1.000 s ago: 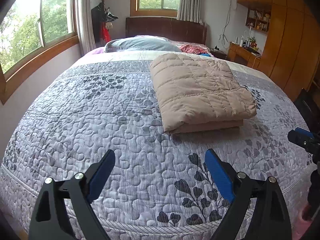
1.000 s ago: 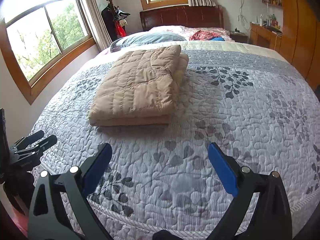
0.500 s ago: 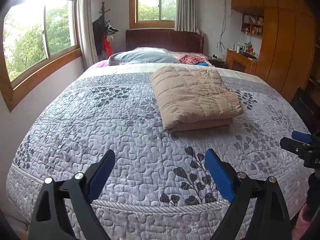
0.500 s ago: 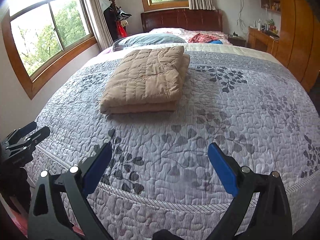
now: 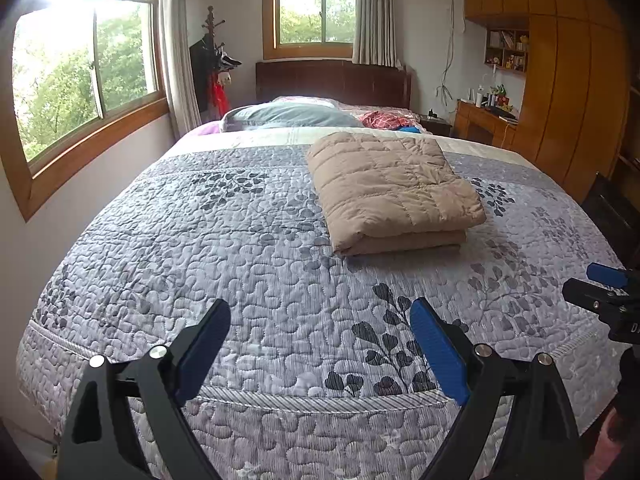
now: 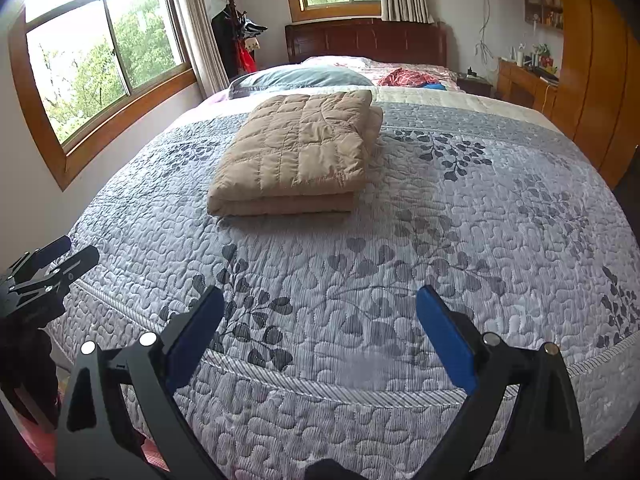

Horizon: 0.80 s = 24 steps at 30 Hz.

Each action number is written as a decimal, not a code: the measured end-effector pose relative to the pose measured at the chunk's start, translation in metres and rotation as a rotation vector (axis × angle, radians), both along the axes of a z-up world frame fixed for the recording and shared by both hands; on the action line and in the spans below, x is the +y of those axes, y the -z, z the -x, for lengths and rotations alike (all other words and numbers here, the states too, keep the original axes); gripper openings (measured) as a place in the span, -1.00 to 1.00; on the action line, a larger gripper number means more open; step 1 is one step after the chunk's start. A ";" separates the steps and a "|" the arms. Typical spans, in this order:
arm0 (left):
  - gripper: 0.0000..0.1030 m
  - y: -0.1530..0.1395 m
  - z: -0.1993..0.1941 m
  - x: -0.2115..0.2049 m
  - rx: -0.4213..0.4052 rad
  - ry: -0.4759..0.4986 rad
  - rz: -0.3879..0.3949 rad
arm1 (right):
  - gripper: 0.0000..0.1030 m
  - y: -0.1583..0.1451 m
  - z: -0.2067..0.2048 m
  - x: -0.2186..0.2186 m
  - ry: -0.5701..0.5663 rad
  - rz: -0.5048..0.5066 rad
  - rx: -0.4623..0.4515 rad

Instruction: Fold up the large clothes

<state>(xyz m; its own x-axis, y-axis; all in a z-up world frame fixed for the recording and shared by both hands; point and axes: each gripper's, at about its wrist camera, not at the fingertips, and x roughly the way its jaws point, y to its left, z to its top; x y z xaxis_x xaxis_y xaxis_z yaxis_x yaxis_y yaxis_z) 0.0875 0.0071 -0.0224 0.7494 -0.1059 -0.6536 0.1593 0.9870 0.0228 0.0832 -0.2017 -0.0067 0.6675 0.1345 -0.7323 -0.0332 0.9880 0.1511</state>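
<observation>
A tan quilted down garment [image 5: 394,190] lies folded into a neat rectangle on the grey leaf-patterned bedspread [image 5: 240,248]; it also shows in the right wrist view [image 6: 298,154]. My left gripper [image 5: 320,320] is open and empty, held above the foot edge of the bed, well short of the garment. My right gripper [image 6: 320,308] is open and empty, also above the foot edge. The right gripper shows at the right of the left wrist view [image 5: 604,292], and the left gripper at the left of the right wrist view [image 6: 48,264].
Pillows [image 5: 288,116] and red cloth [image 5: 386,120] lie at the headboard [image 5: 332,82]. A window wall [image 5: 88,92] runs along the left side. A wooden wardrobe [image 5: 568,80] and desk [image 5: 486,122] stand on the right. A coat stand [image 5: 212,64] is in the far corner.
Both grippers have drawn back from the bed and risen, so the folded garment looks farther away. Both stayed open and empty.
</observation>
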 end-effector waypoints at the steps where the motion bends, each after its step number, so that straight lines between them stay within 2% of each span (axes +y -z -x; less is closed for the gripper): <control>1: 0.78 0.000 0.000 0.000 0.000 0.000 0.000 | 0.86 0.000 0.000 0.001 -0.001 0.001 0.001; 24: 0.78 0.003 -0.001 0.002 0.008 0.007 0.001 | 0.86 0.005 -0.004 0.001 -0.008 -0.002 0.015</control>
<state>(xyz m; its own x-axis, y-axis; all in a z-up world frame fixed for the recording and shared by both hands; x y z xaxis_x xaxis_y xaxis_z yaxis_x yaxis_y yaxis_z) 0.0882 0.0089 -0.0257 0.7431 -0.1119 -0.6598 0.1665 0.9858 0.0203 0.0872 -0.2008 -0.0115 0.6557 0.1407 -0.7418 -0.0385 0.9874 0.1532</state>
